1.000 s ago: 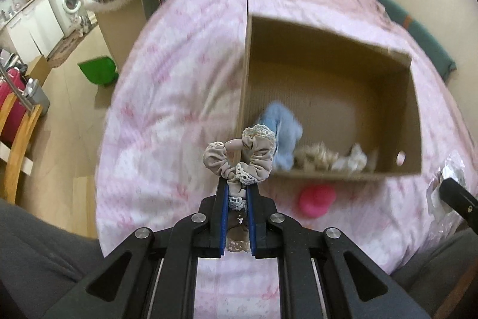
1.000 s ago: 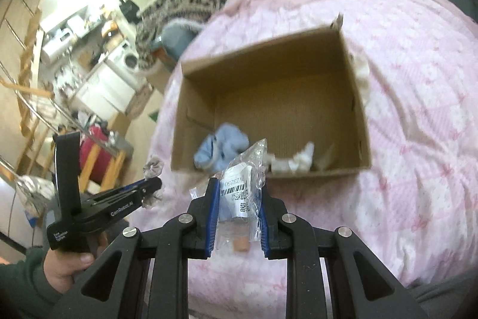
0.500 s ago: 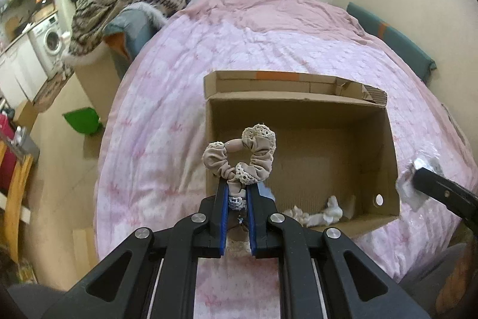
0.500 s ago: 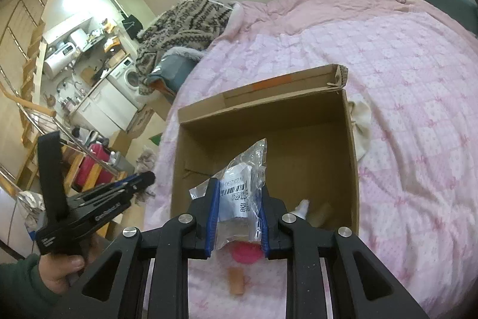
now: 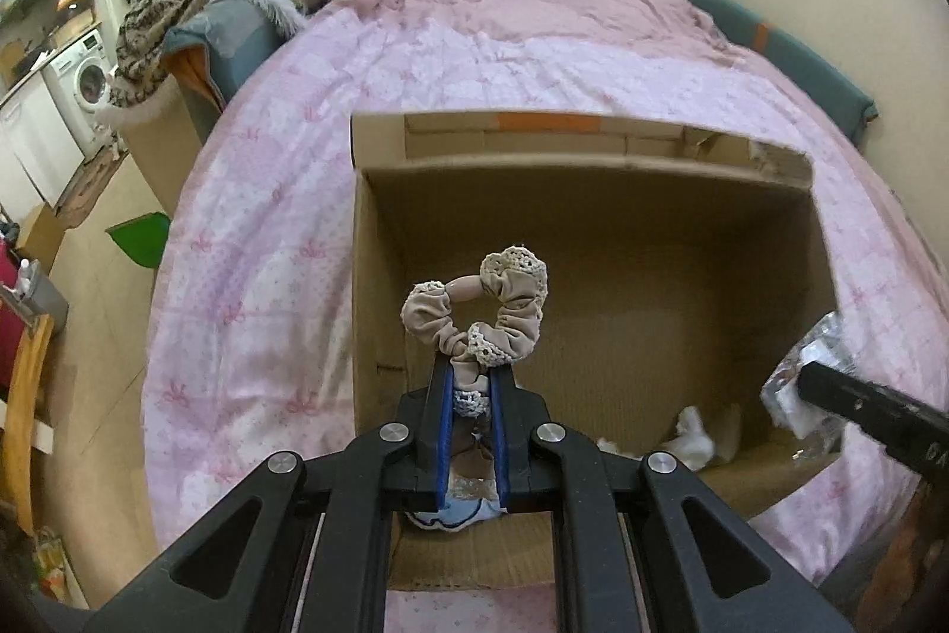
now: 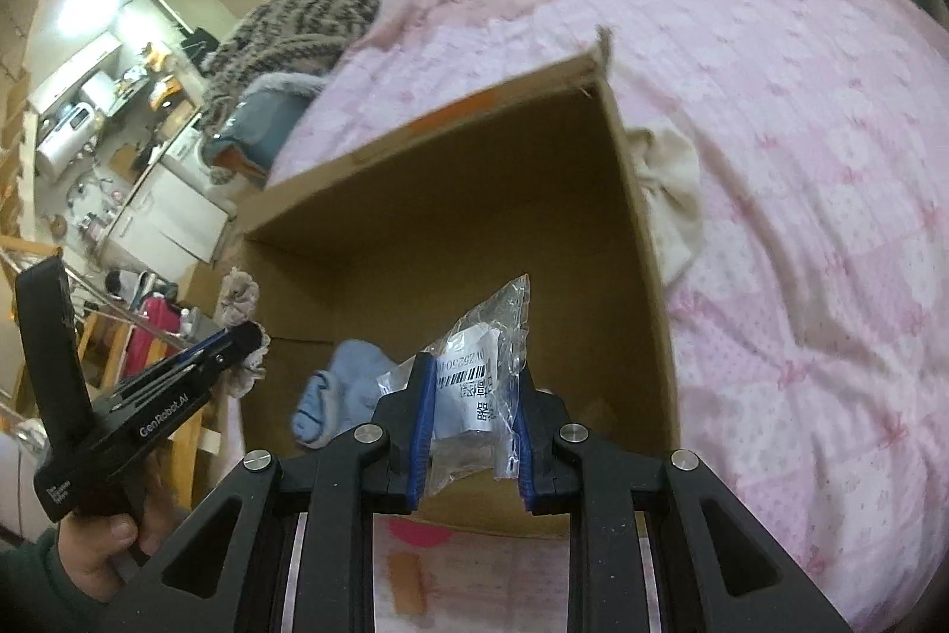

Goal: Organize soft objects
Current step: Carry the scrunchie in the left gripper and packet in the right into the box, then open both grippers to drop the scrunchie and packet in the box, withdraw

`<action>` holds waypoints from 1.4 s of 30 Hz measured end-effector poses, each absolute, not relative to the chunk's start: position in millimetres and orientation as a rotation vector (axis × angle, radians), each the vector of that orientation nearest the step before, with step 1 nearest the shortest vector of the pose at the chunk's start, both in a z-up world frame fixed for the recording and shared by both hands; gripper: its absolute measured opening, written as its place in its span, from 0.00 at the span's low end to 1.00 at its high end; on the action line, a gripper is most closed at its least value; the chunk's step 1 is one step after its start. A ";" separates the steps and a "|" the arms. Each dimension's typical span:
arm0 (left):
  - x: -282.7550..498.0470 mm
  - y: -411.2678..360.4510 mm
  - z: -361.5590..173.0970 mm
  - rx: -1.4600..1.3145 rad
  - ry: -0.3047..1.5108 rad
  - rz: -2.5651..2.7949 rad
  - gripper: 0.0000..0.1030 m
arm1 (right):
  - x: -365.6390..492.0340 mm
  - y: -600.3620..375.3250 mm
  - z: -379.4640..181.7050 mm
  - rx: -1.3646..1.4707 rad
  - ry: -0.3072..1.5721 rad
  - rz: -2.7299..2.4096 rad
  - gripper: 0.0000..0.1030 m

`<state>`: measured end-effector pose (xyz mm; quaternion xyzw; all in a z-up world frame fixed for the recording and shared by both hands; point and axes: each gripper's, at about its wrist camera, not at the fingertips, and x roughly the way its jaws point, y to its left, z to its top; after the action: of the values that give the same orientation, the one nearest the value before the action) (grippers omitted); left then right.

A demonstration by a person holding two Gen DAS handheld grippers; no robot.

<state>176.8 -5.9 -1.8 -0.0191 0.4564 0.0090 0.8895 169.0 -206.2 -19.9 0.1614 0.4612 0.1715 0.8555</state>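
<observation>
Your left gripper [image 5: 468,384] grips a beige scrunchie [image 5: 474,312], your right gripper [image 6: 471,419] a plastic packet [image 6: 480,372], above the cardboard box [image 5: 593,241] on the pink bedspread [image 5: 267,229].

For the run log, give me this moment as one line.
left tool: shut on scrunchie | right tool: shut on bag | both over box | box: blue sock, white cloth

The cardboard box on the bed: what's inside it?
Inside the cardboard box: a light blue sock and white fabric scraps. The grippers hide the near floor.
</observation>
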 end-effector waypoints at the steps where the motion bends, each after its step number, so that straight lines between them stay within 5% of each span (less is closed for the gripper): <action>1: 178.5 -5.7 -6.9 -0.044 0.963 0.017 0.10 | 169.7 -206.7 -22.9 0.335 0.976 0.354 0.24; 32: 182.0 -13.1 -34.7 -0.083 1.047 -0.046 0.11 | 181.4 -185.0 -51.1 0.272 1.092 0.362 0.24; 42: 181.9 -18.6 -35.6 -0.070 1.058 -0.051 0.25 | 181.3 -191.2 -49.4 0.325 1.079 0.376 0.26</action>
<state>181.9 -18.6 -35.6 -0.0333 0.5047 -0.0242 0.8623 181.3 -191.2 -49.4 0.1529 0.5081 0.1772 0.8289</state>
